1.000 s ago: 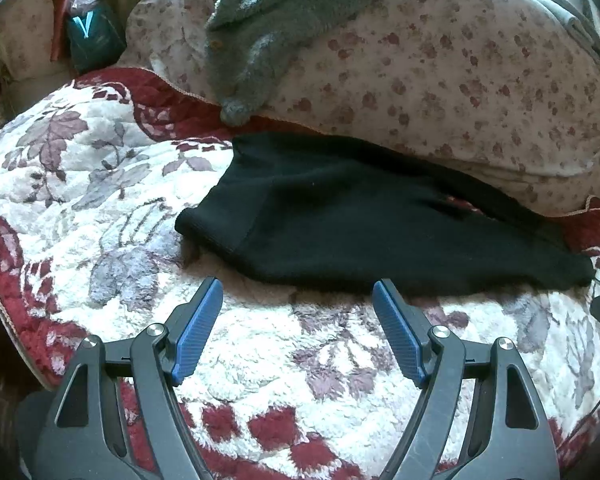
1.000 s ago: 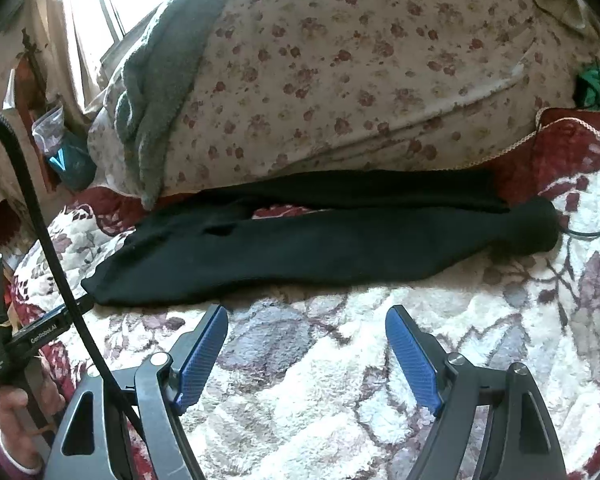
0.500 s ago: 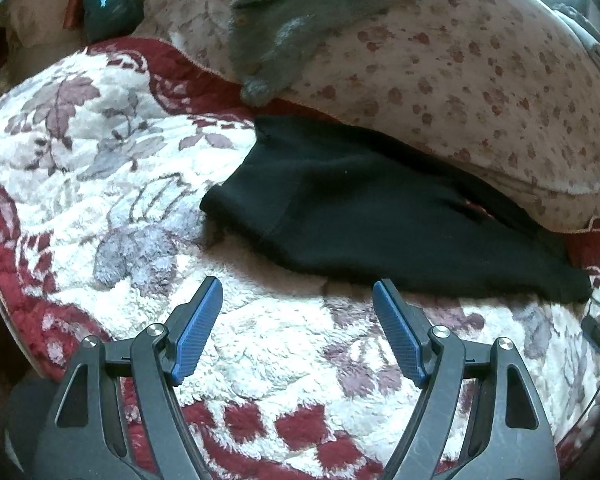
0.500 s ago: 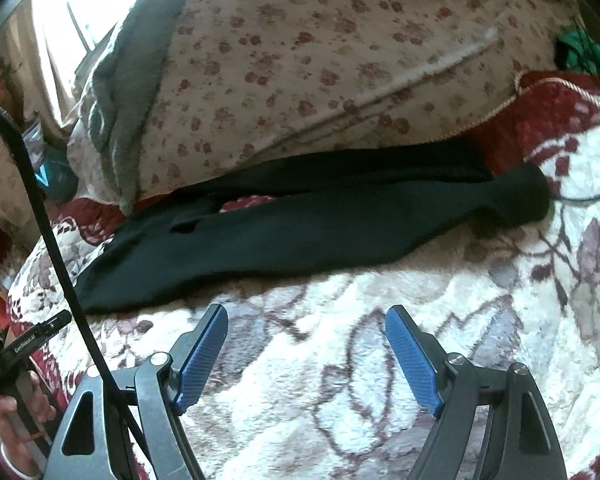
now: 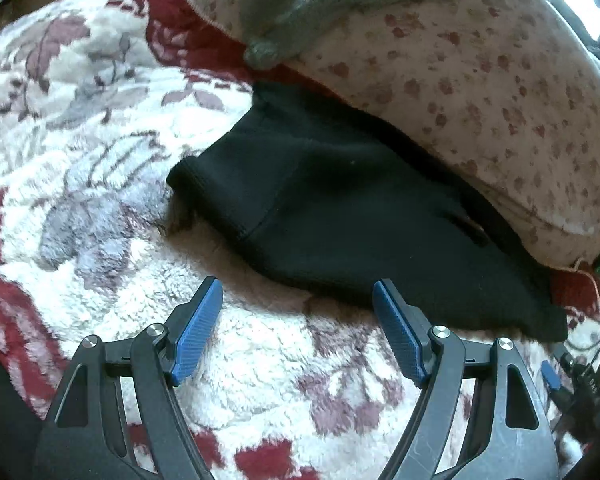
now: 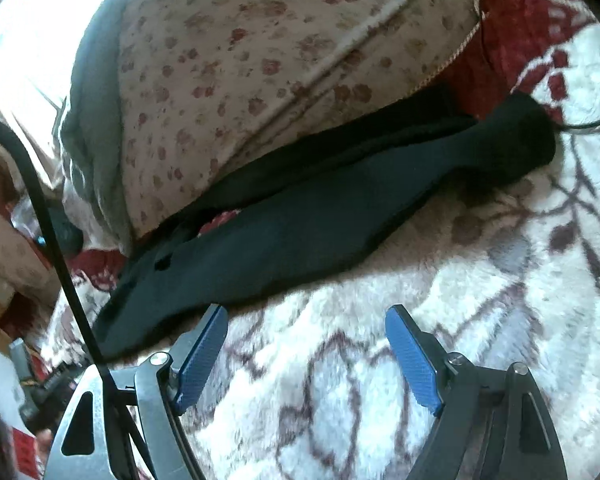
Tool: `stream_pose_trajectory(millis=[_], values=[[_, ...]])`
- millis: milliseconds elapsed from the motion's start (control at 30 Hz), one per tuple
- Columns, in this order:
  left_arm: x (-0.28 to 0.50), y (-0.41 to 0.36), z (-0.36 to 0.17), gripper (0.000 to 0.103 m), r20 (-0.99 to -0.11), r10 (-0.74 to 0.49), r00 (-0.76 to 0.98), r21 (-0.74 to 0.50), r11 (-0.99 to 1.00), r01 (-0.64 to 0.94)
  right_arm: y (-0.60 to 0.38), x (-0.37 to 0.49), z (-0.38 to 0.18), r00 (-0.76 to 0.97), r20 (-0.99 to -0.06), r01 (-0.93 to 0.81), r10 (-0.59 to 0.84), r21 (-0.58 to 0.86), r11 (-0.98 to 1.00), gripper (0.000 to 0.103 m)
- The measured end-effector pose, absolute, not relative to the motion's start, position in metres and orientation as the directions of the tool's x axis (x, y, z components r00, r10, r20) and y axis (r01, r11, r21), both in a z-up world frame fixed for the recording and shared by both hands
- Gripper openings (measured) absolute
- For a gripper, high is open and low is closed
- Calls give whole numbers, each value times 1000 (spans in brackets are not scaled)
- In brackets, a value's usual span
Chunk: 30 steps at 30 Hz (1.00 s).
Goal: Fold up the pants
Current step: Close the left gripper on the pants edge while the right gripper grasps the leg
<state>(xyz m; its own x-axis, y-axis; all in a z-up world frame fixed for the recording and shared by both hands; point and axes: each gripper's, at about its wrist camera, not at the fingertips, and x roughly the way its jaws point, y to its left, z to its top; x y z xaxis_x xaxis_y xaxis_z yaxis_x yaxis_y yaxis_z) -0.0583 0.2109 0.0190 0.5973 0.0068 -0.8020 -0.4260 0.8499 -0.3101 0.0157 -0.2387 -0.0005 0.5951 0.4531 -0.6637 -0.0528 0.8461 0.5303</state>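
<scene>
Left wrist view: the left gripper (image 5: 298,320) has come closer to the black pants (image 5: 340,216) than a second ago; the cloth now looms larger and the picture has rolled a little. Its jaws stand wide apart with nothing between them. The near edge of the pants lies just beyond the fingertips, the waistband end ahead and left of centre, over the flowered blanket (image 5: 100,152).

Right wrist view: the right gripper (image 6: 306,344) has likewise drawn nearer and tilted, so the pants (image 6: 320,216) slant up to the right. Jaws wide apart, empty. The pants lie just past the left fingertip, stretching away rightward below the spotted quilt (image 6: 260,60).
</scene>
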Motion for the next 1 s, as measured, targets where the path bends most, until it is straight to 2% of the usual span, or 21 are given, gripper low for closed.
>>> stream_pose_trajectory(millis=[267,433,467,533,600,633,667,700,733,800,1000], values=[[-35,217,17,78,-799,17,602,-330,824,-461,-243,42,-5,615,-640,-76,460,533,843,80],[-22,214,16,78,-813,64,578,-291,815,-501,-254,61,-8,621,-604,-62,499,597,800,80],[-20,212,17,78,-813,76,577,-279,819,-501,-256,64,-8,621,-601,-62,503,603,796,77],[-18,209,17,78,-812,79,578,-269,828,-492,-256,71,-8,622,-616,-50,484,585,810,59],[-14,208,17,78,-808,66,585,-274,838,-473,-257,77,-11,618,-627,-32,475,583,812,21],[-13,209,18,70,-801,58,596,-286,838,-464,-259,82,-16,608,-631,-14,482,598,801,17],[-12,210,19,41,-788,42,615,-307,839,-450,-261,84,-19,603,-633,-2,484,606,795,12],[-8,210,19,26,-789,21,614,-311,848,-429,-263,84,-20,604,-629,1,489,614,789,11],[-4,209,19,17,-795,4,607,-309,858,-410,-263,83,-18,611,-620,-9,492,616,788,9],[0,210,20,11,-789,-11,614,-318,863,-392,-261,80,-13,621,-611,-33,491,605,795,8],[-5,219,37,9,-761,-65,645,-366,865,-344,-259,69,6,645,-595,-59,480,588,807,7]])
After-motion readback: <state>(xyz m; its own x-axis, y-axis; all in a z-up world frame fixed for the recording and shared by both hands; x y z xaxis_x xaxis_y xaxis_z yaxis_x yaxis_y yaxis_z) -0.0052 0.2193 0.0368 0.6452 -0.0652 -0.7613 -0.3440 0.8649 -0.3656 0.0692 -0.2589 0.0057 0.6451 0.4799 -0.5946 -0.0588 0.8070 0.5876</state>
